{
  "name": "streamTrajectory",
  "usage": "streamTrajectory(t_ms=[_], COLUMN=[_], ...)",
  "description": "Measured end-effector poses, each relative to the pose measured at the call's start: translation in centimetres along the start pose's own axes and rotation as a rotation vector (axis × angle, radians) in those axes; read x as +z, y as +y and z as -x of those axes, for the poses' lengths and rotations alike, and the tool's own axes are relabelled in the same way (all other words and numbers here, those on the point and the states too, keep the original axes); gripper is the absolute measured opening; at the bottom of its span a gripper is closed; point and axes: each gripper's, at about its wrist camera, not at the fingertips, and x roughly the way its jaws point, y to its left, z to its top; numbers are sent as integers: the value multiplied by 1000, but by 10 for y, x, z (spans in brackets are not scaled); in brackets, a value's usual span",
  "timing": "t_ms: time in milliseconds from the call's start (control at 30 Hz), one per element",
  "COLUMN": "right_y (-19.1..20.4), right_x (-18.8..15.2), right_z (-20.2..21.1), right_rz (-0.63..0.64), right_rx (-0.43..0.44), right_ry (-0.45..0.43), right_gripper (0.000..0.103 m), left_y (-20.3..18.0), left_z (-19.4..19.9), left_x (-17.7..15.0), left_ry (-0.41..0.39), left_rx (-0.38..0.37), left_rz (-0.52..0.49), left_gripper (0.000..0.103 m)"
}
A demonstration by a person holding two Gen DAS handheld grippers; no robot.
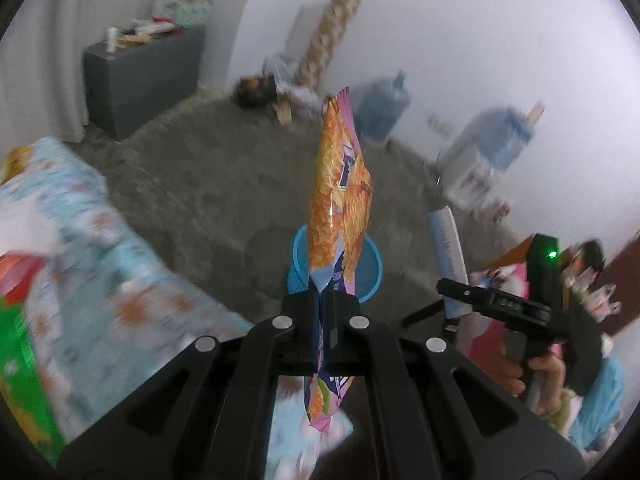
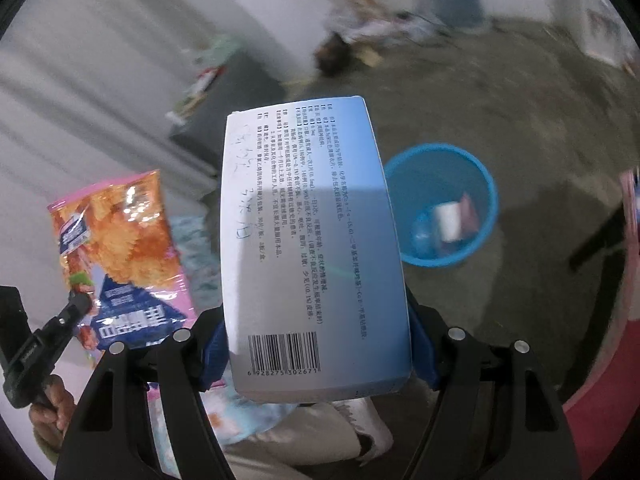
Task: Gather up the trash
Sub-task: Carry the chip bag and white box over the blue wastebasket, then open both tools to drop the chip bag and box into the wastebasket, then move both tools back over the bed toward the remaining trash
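My left gripper (image 1: 323, 320) is shut on an orange and pink snack bag (image 1: 340, 192), which stands up edge-on in front of the camera. Behind the bag a blue waste bin (image 1: 370, 276) stands on the grey floor. My right gripper (image 2: 316, 344) is shut on a pale blue and white box (image 2: 308, 240) with printed text and a barcode, its blue pads pressing both sides. The same blue bin (image 2: 440, 204) lies to the box's right and holds a few scraps. The snack bag (image 2: 116, 248) shows at the left of the right wrist view, the box (image 1: 448, 256) at the right of the left wrist view.
A bed with a light blue patterned cover (image 1: 100, 248) fills the left. A grey cabinet (image 1: 140, 80) with clutter stands by the curtain. Water jugs (image 1: 384, 108), a patterned roll (image 1: 328, 36) and loose items line the far wall. A person's hand (image 2: 52, 404) holds the left tool.
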Motion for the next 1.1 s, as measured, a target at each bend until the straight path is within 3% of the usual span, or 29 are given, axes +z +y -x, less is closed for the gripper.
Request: streamTrajectory(t_ms=[200,300,367,400,433,467,533,633,867,1100], right_y=[-36,-52,-64,-78,-86,-94,-115,-137,-133,-65], right_x=[37,63,78,88,91,93,92,74,50,52], right_z=[-50,-77,-102,-119,-131,-142,-166,-177,-144,-83], right_rz=[-82,-133,-182,-229,-255,-275,-330,-373,-280,-31], right_rx=[-6,37,70,69,58,41,-21,-39,-61,-78], right_ry=[56,72,89,90,91,98,114,116,76,14], right_gripper=[71,72,75,85,88,88,88,88,88,88], left_y=[-27,-40,-41,-41,-40,-38,-36,-29,-19,-3], left_z=[-124,-179,-213,-230,-243,-250,-253,-241,-156,6], left_x=[31,40,46,50,52,53,51,52,60,42], left_ry=[131,169,179,180,174,158,163,157,9,-226], left_rx=[34,77,97,101,127,152,126,93,101,49], left_rz=[-36,-67,-62,-49,-37,-25,7,33,40,124], left_gripper=[0,1,19,53,69,69,69,69,70,79])
